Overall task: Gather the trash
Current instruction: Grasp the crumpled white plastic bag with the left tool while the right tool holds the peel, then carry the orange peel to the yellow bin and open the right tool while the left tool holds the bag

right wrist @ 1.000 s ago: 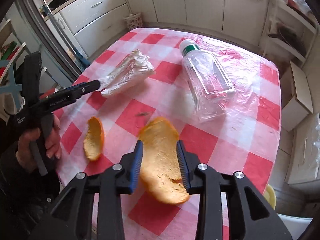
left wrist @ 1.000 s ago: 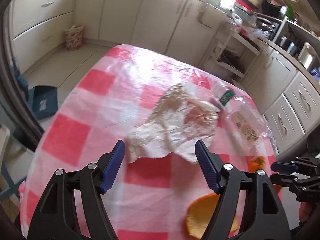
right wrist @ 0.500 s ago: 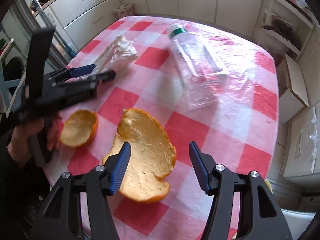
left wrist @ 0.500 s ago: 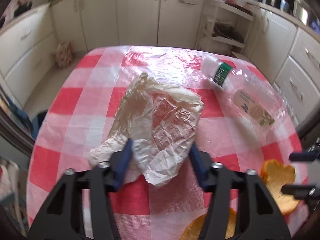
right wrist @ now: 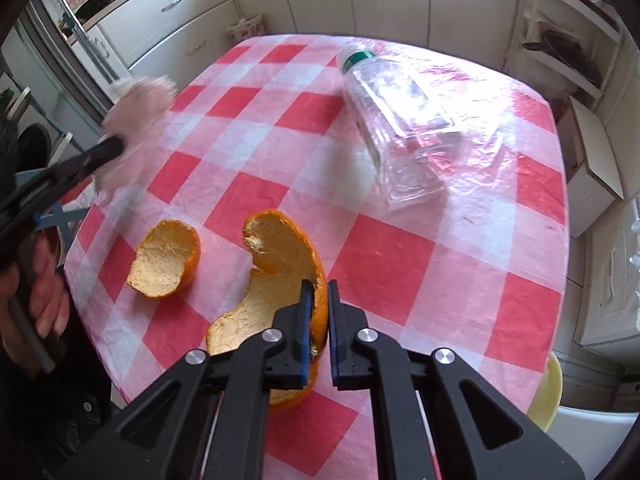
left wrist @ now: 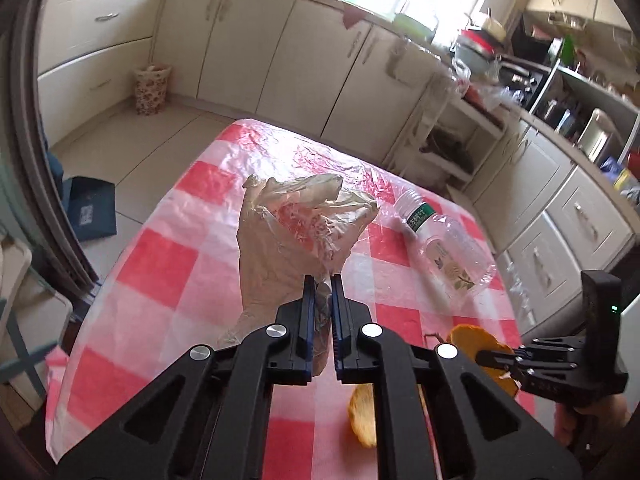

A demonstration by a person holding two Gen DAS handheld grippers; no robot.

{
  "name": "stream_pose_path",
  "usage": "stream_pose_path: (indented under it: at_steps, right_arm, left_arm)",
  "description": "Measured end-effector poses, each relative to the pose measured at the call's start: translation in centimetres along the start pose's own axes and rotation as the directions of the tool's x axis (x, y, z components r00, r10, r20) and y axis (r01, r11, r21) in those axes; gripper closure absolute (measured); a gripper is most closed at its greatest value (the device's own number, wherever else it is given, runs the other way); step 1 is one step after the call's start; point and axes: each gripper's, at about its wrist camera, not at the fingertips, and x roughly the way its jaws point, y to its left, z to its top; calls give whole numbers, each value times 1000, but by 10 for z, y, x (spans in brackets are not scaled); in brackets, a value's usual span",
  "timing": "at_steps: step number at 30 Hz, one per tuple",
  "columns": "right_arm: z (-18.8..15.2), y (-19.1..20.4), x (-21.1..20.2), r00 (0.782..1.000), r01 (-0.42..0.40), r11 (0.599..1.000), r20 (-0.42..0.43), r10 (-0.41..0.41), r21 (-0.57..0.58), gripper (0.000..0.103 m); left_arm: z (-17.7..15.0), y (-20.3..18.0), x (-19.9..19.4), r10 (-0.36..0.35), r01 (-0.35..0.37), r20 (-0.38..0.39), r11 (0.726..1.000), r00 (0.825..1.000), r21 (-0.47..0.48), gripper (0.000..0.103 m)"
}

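My left gripper [left wrist: 322, 280] is shut on a crumpled clear plastic bag [left wrist: 296, 232] and holds it up above the red-and-white checked table [left wrist: 160, 264]. The bag shows blurred at the left of the right wrist view [right wrist: 136, 116]. My right gripper [right wrist: 318, 286] is shut on the edge of a large curved orange peel [right wrist: 280, 272], also seen in the left wrist view [left wrist: 476, 344]. A smaller orange peel [right wrist: 168, 260] lies on the table to its left. An empty clear plastic bottle [right wrist: 396, 120] with a green label lies on its side further back.
Cream kitchen cabinets [left wrist: 304, 60] run behind the table. A small patterned bin [left wrist: 151, 89] stands on the floor by them. A dark blue box [left wrist: 90, 208] lies on the floor at left. A yellow stool [right wrist: 548, 392] stands at the table's right corner.
My left gripper closed on the plastic bag and lifted it off the table. My right gripper closed on the edge of the large orange peel.
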Motion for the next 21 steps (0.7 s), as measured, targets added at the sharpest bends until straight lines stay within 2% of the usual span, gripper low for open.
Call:
stream_pose_path:
  at_steps: [9, 21]
  right_arm:
    - [-10, -2, -24, 997, 31, 999, 67, -32, 13, 96]
    - [-21, -10, -52, 990, 52, 998, 127, -55, 26, 96]
  left_arm:
    - [-14, 12, -40, -36, 37, 29, 999, 999, -26, 96]
    - [-14, -19, -61, -88, 87, 49, 996, 995, 12, 96]
